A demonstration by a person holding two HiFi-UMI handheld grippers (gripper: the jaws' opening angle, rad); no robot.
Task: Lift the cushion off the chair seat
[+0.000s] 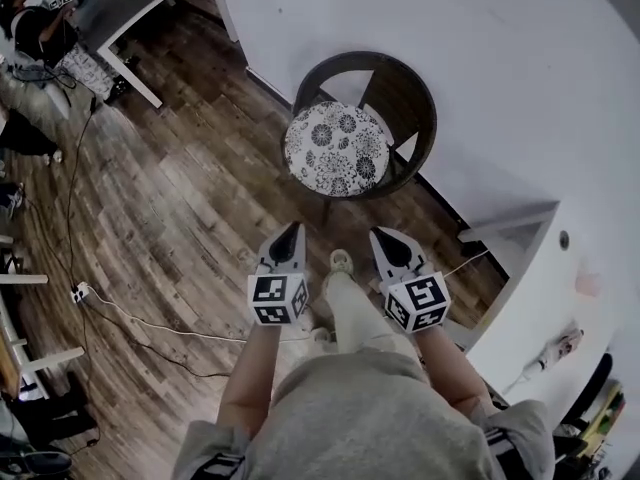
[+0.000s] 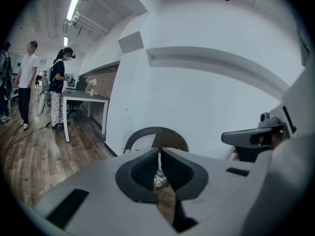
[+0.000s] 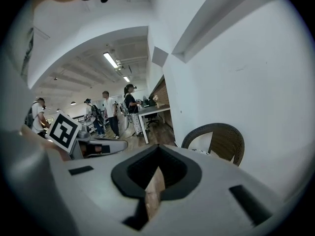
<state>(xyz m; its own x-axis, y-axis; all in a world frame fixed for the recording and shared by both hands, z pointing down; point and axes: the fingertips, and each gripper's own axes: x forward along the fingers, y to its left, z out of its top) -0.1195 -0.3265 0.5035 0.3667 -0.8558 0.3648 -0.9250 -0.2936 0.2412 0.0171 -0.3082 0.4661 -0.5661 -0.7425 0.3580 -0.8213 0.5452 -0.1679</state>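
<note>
A round cushion [image 1: 336, 150] with a dark floral print lies on the seat of a dark wicker tub chair [image 1: 410, 98] that stands against the white wall. In the head view my left gripper [image 1: 291, 230] and right gripper [image 1: 378, 236] hover side by side over the wood floor, short of the chair and pointing at it. Both are shut with nothing held. In the left gripper view the closed left gripper [image 2: 158, 153] lines up with the chair [image 2: 156, 134]. A strip of the cushion [image 2: 158, 179] shows just below its tips. In the right gripper view the right gripper [image 3: 158, 147] has the chair [image 3: 221, 137] off to its right.
A white desk [image 1: 130, 38] stands at the far left, with people [image 2: 59, 82] beside it. A cable and a power strip [image 1: 80, 293] lie on the floor to the left. A low white ledge [image 1: 505, 223] juts from the wall right of the chair. My foot [image 1: 340, 263] is between the grippers.
</note>
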